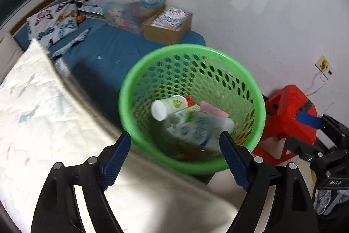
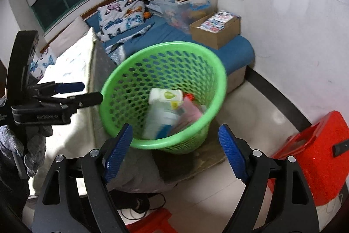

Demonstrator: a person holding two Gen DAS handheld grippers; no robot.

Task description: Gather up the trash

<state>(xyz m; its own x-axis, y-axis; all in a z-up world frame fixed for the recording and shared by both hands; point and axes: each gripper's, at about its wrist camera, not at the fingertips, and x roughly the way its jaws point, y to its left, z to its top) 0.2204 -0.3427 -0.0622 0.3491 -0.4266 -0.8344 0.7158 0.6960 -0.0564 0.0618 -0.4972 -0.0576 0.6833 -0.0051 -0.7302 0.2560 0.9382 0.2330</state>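
- Bedding, white and quilted (image 1: 39,115), lies left of the green basket (image 1: 135,88).
- Left gripper (image 1: 174,158) hovers over the basket's near rim, jaws wide, empty.
- Trash sits inside: white bottle (image 1: 168,106), pink packet (image 1: 213,110); apparently already collected.
- Right gripper (image 2: 174,152) likewise gapes empty.
- Only the right view shows floor and cables (image 2: 139,204); a red stool (image 2: 309,158) stands right of the basket.

Left tool (image 1: 174,158) with black ribbed-frame arms, silver round rivets, blue ridged pads (image 1: 116,164), right tool (image 2: 174,152) built the same, white lettering on its black body at lower right, grey knit glove (image 2: 32,145) at left edge
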